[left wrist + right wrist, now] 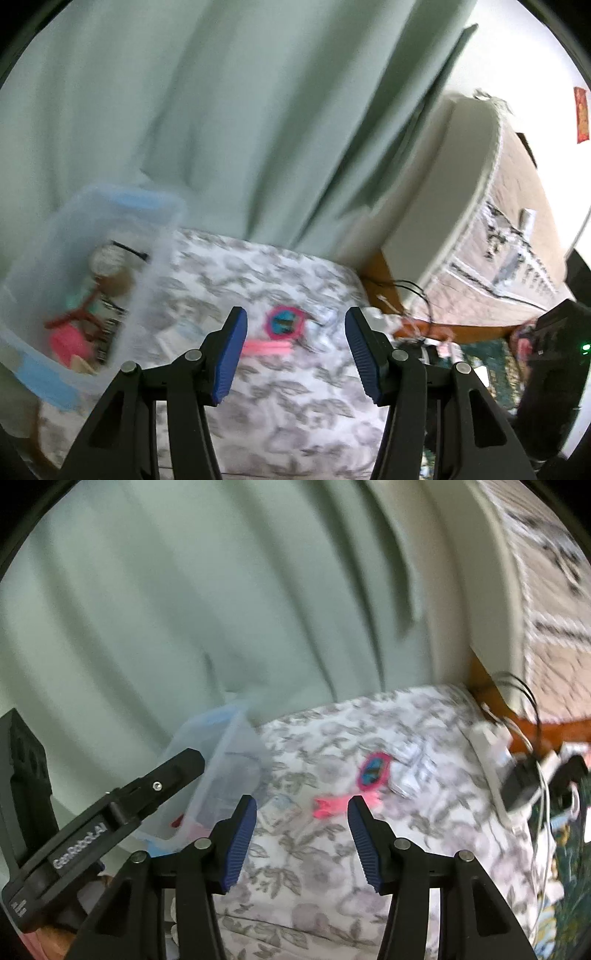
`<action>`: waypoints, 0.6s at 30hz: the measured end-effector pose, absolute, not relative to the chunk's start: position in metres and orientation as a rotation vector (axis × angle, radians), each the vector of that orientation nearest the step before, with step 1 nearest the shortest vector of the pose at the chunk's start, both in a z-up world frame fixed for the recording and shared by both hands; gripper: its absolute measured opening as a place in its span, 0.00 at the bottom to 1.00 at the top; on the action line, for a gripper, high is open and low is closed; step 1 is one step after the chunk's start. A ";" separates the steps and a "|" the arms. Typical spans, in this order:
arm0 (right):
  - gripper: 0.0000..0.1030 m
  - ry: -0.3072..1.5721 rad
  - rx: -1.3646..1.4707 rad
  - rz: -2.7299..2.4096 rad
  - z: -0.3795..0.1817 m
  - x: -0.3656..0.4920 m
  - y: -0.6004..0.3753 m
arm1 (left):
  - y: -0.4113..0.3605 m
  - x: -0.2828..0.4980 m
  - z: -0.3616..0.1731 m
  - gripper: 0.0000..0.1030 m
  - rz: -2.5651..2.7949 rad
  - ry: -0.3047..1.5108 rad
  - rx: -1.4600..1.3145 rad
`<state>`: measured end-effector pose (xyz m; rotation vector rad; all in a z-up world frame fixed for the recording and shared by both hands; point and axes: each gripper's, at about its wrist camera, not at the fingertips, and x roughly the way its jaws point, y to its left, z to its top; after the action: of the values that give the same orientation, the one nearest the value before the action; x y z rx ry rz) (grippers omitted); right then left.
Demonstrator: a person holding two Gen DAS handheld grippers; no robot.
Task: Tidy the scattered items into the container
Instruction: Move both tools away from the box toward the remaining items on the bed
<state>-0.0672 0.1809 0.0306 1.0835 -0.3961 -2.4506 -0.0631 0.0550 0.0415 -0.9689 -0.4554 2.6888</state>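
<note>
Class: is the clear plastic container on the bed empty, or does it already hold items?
Not empty: the container holds several items, among them a red piece.

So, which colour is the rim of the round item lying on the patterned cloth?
The round item has a bright pink rim around a blue centre; the left wrist view shows it best.

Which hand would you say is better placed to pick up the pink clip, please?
Probably right: its open tongs sit close to the pink clip, just beyond the tips. The left tongs are also open and aimed at it, but nearer the bin.
</note>
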 end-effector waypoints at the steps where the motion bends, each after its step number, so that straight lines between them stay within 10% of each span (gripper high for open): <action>1: 0.54 -0.406 1.096 -2.449 0.027 -0.067 0.185 | 0.062 -0.063 0.039 0.55 2.680 -0.442 -0.971; 18: 0.55 -0.497 1.371 -2.402 -0.056 -0.091 0.220 | 0.061 -0.105 -0.062 0.55 2.703 -0.202 -1.467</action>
<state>-0.0909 0.2197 -0.0564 1.3711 -0.4966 -2.4019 -0.1049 0.0612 -0.0617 -1.4674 -0.2017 2.7028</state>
